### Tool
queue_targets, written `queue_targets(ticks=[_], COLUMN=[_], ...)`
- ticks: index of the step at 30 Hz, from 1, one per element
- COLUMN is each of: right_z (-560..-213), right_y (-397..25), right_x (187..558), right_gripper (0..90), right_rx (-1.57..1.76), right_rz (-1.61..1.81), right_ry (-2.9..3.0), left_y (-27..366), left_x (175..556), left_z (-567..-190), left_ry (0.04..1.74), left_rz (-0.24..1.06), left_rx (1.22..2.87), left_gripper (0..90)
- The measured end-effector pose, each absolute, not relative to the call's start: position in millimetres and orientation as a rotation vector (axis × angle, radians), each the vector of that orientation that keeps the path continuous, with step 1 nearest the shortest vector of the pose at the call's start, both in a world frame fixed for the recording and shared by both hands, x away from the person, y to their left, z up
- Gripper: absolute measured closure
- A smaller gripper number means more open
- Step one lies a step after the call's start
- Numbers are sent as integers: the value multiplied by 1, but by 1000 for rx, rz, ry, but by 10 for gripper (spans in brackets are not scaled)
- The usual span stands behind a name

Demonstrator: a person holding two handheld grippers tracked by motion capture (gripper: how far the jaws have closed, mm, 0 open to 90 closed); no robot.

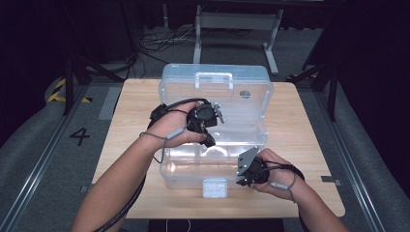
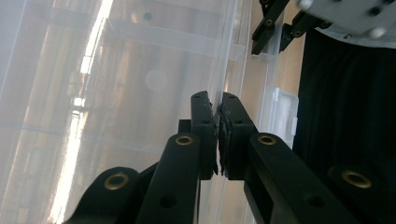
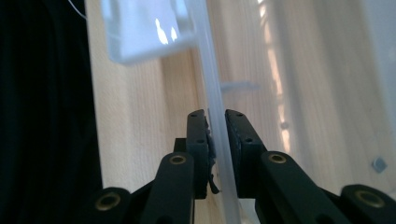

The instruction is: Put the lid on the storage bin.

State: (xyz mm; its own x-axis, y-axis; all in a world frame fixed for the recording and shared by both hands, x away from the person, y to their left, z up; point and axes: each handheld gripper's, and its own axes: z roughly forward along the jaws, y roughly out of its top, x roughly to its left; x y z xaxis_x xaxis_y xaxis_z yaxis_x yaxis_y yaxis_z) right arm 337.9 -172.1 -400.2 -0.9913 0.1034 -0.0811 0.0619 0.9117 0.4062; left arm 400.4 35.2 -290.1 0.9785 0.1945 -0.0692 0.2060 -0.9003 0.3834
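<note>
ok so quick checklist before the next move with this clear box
1. Left gripper clamped on a box wall: ok, jaws shut on a thin clear edge.
2. Right gripper clamped on the front wall: ok, the wall sits between its jaws.
3. Lid open and out of the way: ok, it stands up behind the box.
4. Box fully on the table: ok, its base lies within the wooden top.
5. Latch free: ok, it hangs at the front wall, clear of both grippers.
6. Box empty: cannot tell, glare on the clear plastic hides the inside.
</note>
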Motion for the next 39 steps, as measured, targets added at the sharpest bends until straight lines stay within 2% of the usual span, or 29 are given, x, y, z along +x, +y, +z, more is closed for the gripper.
queue_targets(ticks=[6, 12, 22, 39], right_z=[-378, -365, -354, -331], right_y=[-180, -189, -197, -228], right_x=[331, 329, 331, 340], right_gripper=[813, 899, 900, 900], right_rx=[101, 89, 119, 410], right_rz=[776, 906, 1050, 1341], right_ry=[2917, 2882, 2860, 2628], left_y=[34, 33, 33, 30], left_x=[399, 396, 393, 385], left_z=[-291, -292, -293, -296], left_ry=[274, 274, 278, 254], left_rz=[-42, -38, -19, 16], left_rx=[2736, 2748, 2753, 2777], left_gripper=[861, 862, 862, 866])
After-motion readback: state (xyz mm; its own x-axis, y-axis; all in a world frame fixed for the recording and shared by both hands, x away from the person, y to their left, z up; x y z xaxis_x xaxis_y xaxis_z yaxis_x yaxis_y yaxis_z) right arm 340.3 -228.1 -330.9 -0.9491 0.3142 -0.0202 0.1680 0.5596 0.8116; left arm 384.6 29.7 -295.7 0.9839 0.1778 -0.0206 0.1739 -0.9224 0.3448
